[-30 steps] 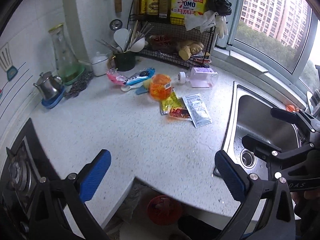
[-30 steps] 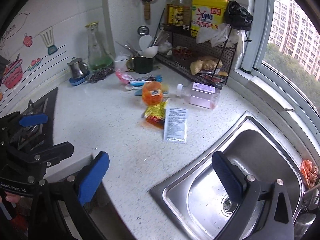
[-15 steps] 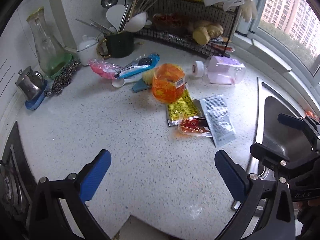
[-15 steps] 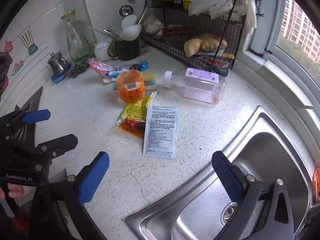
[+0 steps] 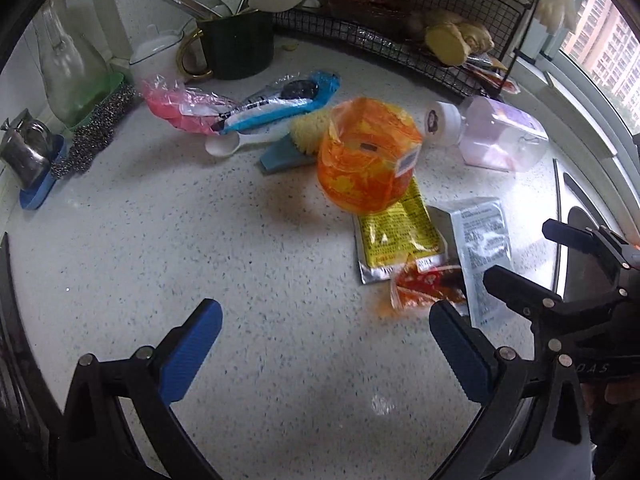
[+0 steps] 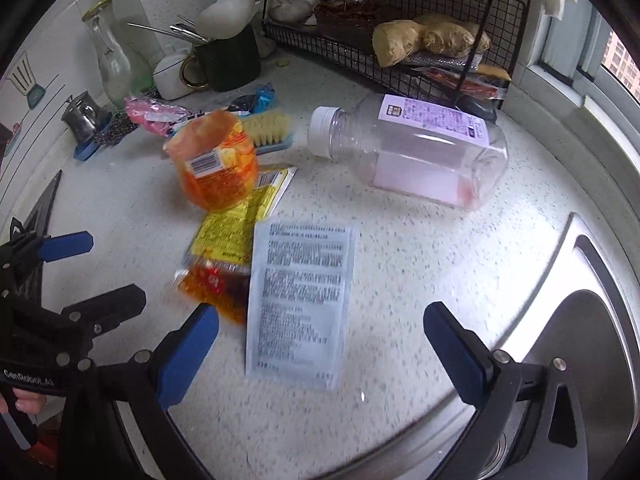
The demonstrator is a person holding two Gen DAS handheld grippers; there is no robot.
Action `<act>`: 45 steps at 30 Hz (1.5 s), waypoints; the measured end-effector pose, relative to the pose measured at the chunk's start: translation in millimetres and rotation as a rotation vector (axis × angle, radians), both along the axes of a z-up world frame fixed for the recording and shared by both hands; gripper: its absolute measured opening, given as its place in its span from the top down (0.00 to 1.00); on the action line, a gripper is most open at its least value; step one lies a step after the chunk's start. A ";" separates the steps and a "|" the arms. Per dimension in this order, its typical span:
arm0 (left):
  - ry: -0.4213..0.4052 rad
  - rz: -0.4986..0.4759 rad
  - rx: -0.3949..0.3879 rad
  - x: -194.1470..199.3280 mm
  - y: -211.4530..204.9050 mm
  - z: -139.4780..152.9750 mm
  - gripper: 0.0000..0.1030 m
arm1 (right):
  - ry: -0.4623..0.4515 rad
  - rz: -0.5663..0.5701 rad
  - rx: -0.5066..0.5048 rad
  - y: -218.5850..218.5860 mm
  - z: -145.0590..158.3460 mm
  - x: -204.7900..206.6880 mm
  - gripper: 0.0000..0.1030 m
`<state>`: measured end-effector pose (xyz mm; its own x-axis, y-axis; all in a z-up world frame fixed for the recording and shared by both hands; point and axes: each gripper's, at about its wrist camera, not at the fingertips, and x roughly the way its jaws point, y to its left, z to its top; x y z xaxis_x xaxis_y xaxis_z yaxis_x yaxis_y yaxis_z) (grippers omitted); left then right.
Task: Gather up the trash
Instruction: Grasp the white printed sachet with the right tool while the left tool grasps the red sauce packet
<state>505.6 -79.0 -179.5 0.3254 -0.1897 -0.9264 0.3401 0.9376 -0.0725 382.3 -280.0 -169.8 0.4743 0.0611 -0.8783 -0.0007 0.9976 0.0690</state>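
On the counter, a flat grey printed sachet lies.

Both tongs, left and right, hover with jaws spread wide.

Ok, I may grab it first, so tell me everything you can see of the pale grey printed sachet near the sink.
The grey sachet is a flat, rectangular, foil-like packet, pale grey with dense dark print, too blurred to read. It lies face-up on the speckled white counter, between the wide-open fingers of the right gripper. Its left edge overlaps the red-orange sauce packet and meets the yellow packet. Nothing grips it.
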 end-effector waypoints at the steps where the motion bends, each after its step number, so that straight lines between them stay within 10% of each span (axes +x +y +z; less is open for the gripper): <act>1: 0.002 0.005 -0.002 3.1 0.2 -1.6 0.00 | -0.001 -0.002 0.002 -1.2 -1.6 3.1 0.00; 13: 0.029 0.055 0.026 30.7 5.7 -21.8 0.00 | 0.025 -0.004 0.012 1.1 -23.0 42.9 0.02; 18: 0.058 0.047 -0.006 25.4 3.1 -18.6 0.00 | 0.013 0.005 -0.003 2.4 -16.8 37.5 0.40; 45: 0.108 -0.081 0.032 17.9 -79.6 -36.3 0.00 | -0.008 -0.051 0.071 -50.1 4.7 -7.8 0.40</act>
